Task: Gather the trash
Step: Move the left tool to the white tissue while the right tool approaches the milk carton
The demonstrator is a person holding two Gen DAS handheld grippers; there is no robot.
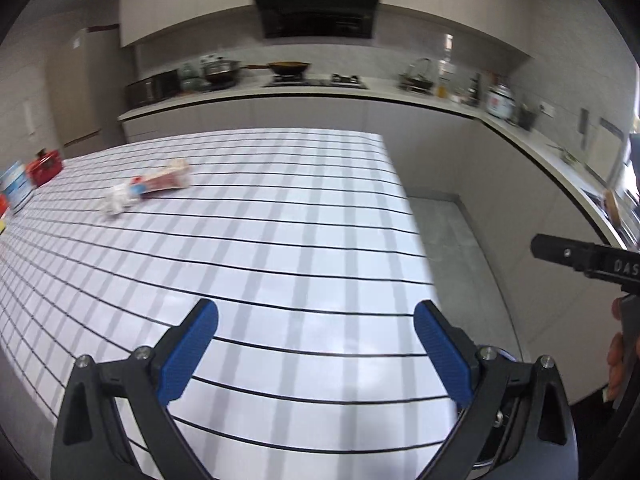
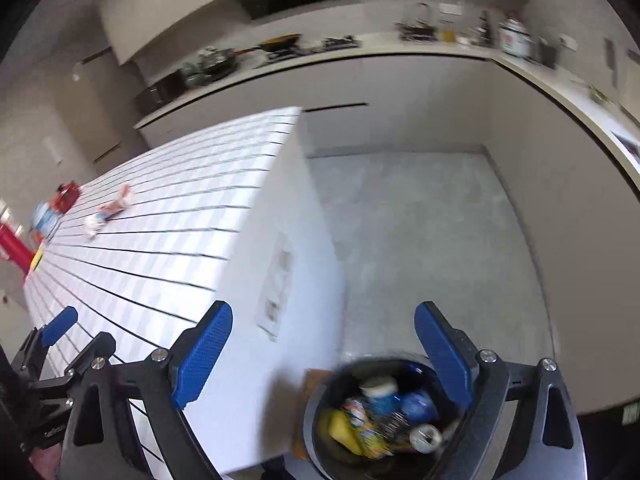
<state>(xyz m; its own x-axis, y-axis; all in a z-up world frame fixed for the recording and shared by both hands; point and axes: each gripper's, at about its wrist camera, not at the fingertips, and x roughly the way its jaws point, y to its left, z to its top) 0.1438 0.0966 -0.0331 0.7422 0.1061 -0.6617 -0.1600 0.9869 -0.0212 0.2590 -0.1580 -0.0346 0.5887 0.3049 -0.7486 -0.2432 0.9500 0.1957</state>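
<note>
Trash fills your black bin, blurred and half-hidden behind your empty, wide-open right gripper; two wrappers remain tabletop, your left gripper likewise open.

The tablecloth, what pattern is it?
White tablecloth with black lines and grey stripes, a grid; clearest in left wrist view.

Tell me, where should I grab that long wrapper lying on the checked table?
Probably across the middle of the long wrapper. It lies flat and narrow, so bring the open left hand-held gripper down from above, one finger on each long side.
</note>
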